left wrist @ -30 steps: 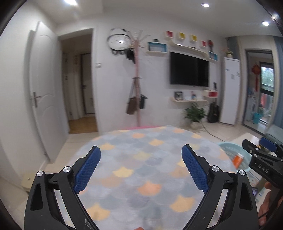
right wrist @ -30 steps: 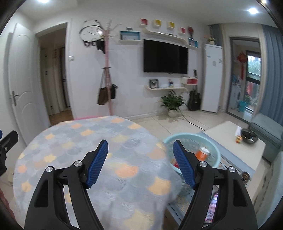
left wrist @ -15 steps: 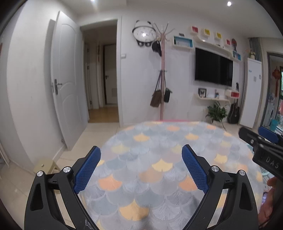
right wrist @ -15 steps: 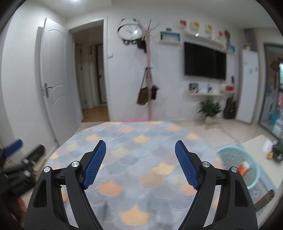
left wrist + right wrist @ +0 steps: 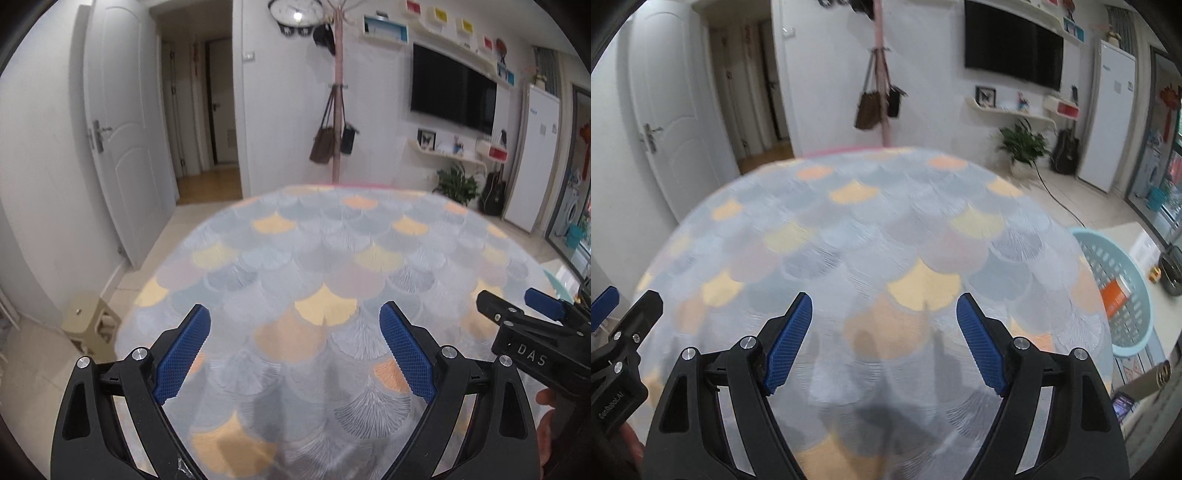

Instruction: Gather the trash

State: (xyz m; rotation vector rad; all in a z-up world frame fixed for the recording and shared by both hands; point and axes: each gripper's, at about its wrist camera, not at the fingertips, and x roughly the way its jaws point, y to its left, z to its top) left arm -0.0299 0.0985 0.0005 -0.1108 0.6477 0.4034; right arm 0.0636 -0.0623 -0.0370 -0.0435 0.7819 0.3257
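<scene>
Both grippers have tipped downward since a second ago, so the round table's scale-patterned cloth (image 5: 332, 288) now fills most of each view, while the clock and the wall shelves have slid to the top edge.

The left gripper (image 5: 295, 350) hangs over the cloth with its blue pads spread wide and nothing between them. The right gripper (image 5: 884, 341) is likewise wide apart and empty above the cloth; it also shows at the right edge of the left wrist view.

At the right of the right wrist view, a pale blue laundry basket (image 5: 1123, 332) stands on the floor just beside the table, with an orange packet (image 5: 1117, 297) lying inside it. No loose trash shows on the cloth.
</scene>
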